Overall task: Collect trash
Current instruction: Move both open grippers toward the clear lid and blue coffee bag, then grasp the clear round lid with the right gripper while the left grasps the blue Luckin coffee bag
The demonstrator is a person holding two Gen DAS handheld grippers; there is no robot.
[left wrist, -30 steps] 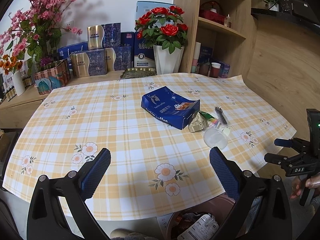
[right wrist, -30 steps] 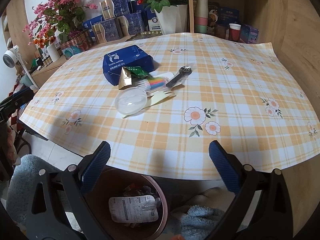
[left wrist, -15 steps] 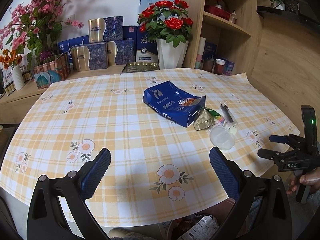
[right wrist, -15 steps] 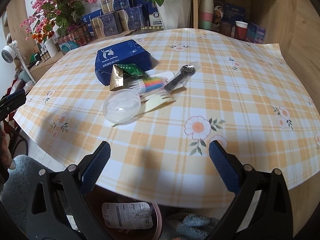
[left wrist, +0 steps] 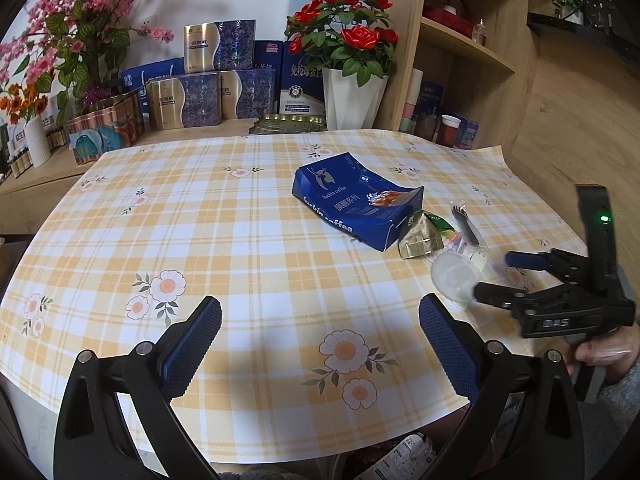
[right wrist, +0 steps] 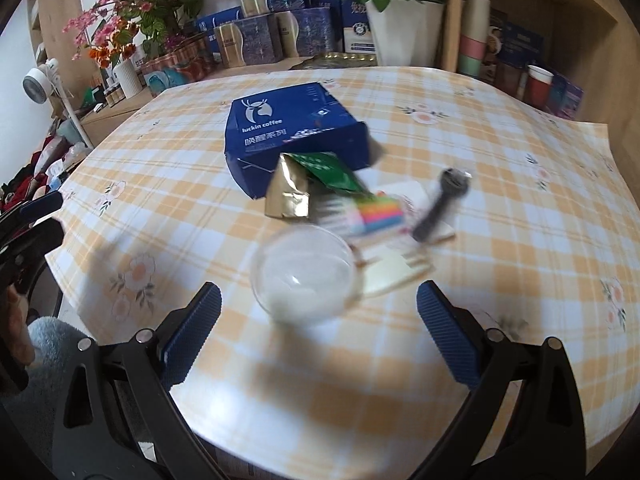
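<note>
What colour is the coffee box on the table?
Dark blue with white lettering; the coffee box shows best in the right wrist view.

The left gripper (left wrist: 320, 330) sits level at six o'clock in its own camera, its two blue-padded fingers (left wrist: 192, 340) spread wide with nothing between them. The right gripper (right wrist: 318, 330) is posed the same way in its view, jaws wide apart and empty. From the left camera it appears at three o'clock, pointing toward nine o'clock, with a hand (left wrist: 604, 354) wrapped around its handle at four o'clock.
</note>
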